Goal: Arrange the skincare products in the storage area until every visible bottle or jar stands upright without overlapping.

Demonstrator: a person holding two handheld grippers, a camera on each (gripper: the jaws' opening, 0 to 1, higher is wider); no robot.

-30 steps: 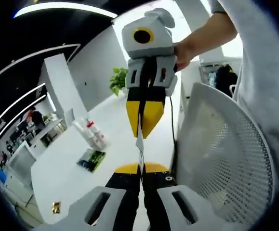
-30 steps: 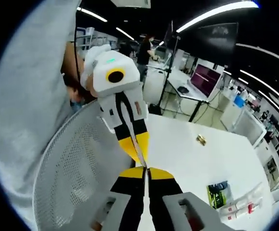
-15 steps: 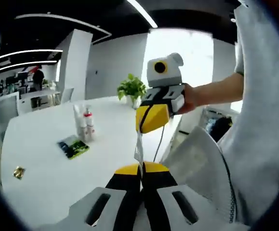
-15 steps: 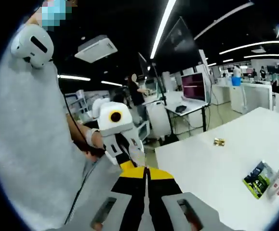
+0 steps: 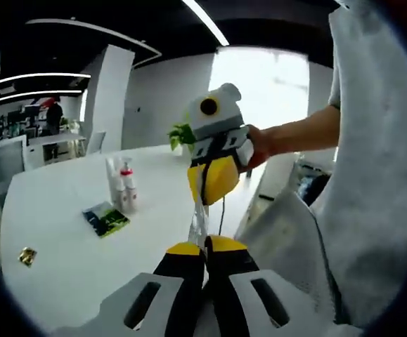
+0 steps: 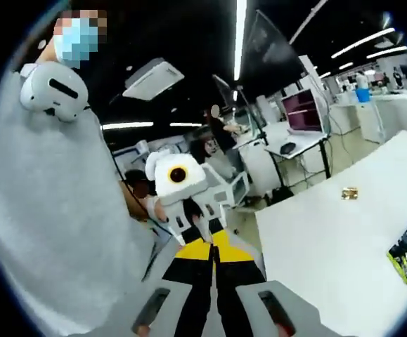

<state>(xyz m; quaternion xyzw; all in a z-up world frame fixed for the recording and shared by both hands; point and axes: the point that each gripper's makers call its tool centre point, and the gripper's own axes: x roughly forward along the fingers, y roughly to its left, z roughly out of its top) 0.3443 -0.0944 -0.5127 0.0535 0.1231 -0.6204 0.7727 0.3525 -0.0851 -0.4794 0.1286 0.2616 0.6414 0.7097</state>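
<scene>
White bottles (image 5: pixel 121 184) stand upright mid-tabletop (image 5: pixel 69 246), well ahead and left of your left gripper (image 5: pixel 204 247); its jaws are clenched empty, as are your right gripper's (image 6: pixel 214 247).

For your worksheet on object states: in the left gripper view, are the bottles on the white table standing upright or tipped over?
Upright. The bottles stand in a tight cluster on the white table, caps pointing up, beside a flat green packet.

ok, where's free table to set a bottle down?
Bare white table between the gold wrapper and the green packet, and beyond the bottles toward the plant. It is crowded where bottles and packet cluster.
</scene>
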